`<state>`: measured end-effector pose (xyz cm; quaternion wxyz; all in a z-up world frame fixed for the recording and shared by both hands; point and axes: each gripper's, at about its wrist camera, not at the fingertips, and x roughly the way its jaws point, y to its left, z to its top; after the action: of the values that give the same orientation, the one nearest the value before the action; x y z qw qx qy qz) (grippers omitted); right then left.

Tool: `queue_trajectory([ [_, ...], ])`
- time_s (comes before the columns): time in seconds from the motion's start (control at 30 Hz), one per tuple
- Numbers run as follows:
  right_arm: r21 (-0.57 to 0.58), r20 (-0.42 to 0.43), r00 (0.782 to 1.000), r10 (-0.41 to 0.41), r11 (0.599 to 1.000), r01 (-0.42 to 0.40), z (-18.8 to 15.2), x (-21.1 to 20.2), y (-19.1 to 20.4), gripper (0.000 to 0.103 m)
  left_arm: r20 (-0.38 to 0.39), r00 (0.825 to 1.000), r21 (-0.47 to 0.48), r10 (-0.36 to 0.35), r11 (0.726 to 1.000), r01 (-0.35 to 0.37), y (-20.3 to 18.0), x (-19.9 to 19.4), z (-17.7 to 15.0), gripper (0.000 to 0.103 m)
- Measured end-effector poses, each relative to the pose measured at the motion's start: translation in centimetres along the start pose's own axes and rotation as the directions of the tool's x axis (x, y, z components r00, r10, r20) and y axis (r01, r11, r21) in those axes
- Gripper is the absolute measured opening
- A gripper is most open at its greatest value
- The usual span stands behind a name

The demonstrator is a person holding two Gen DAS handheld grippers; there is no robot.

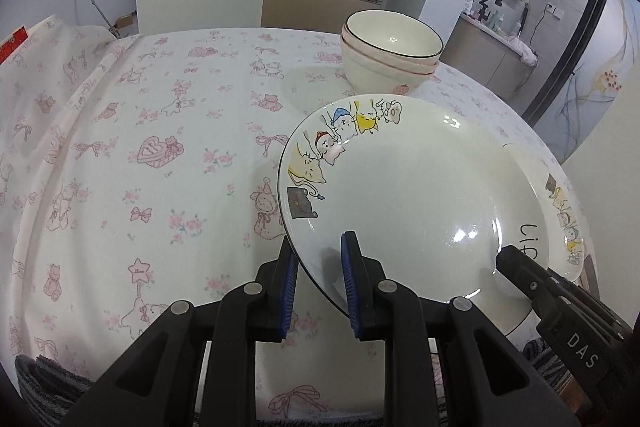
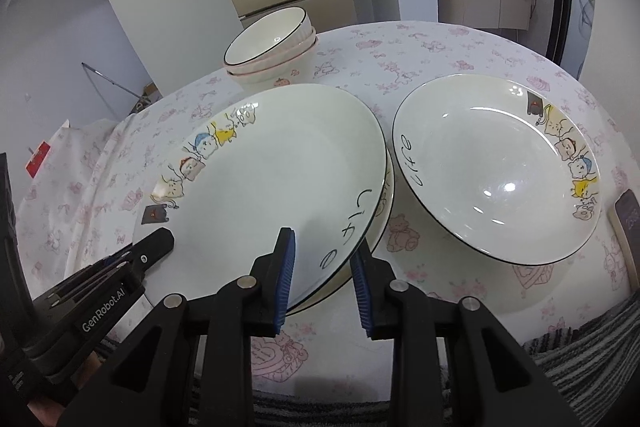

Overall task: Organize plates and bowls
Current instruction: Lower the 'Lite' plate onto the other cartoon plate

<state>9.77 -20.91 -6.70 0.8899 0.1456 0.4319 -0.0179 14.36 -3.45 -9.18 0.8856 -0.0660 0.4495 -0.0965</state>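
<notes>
Left gripper straddles the near-left rim of the upper plate: one blue pad sits outside the black-lined edge, the other over the plate's inner face. Whether the pads press on the rim cannot be told from this view. Right gripper straddles the same plate at its near-right rim, beside the lettering; its jaws stand narrowly apart with the rim between them, and firm contact cannot be confirmed either.

The upper plate is tilted, its left side raised, and it overlaps a second plate beneath it, of which only a crescent of rim shows on the right. A third plate lies flat on the tablecloth, just beside the pair on the right, its rim close to theirs but apart.

The stack of bowls stands upright behind the plates, near the far table edge, close to the upper plate's far rim but not touching it.

Open cloth extends across the whole left half of the table. A narrow strip of cloth separates the plate pair from the third plate. The near table edge runs just below both grippers.
</notes>
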Motion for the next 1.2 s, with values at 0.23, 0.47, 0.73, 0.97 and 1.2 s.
queue_trajectory([
  [0.23, 0.032, 0.017, 1.0, 0.011, 0.999, -0.011, -0.8, -0.6, 0.0, 0.031, 0.006, 1.0, 0.012, 0.013, 1.0, -0.013, -0.2, -0.1, 0.1, 0.023],
  [0.47, 0.036, 0.028, 1.0, -0.01, 0.999, 0.009, -0.7, -0.5, 0.2, 0.031, 0.018, 1.0, 0.024, 0.024, 0.999, -0.024, -0.5, 0.0, 0.0, 0.023],
  [0.73, 0.015, 0.066, 0.996, -0.058, 0.998, 0.057, -1.1, -0.4, 0.8, 0.034, 0.027, 0.999, 0.038, 0.041, 0.998, -0.042, -0.7, 0.1, -0.1, 0.024],
  [0.97, 0.007, 0.077, 0.995, -0.064, 0.998, 0.064, -1.2, -0.5, 0.9, 0.034, 0.028, 0.999, 0.041, 0.046, 0.998, -0.047, -0.8, 0.1, -0.1, 0.024],
  [1.2, 0.01, 0.091, 0.994, -0.066, 0.998, 0.065, -1.3, -0.4, 0.9, 0.034, 0.03, 0.999, 0.03, 0.039, 0.999, -0.04, -0.6, 0.1, -0.1, 0.024],
])
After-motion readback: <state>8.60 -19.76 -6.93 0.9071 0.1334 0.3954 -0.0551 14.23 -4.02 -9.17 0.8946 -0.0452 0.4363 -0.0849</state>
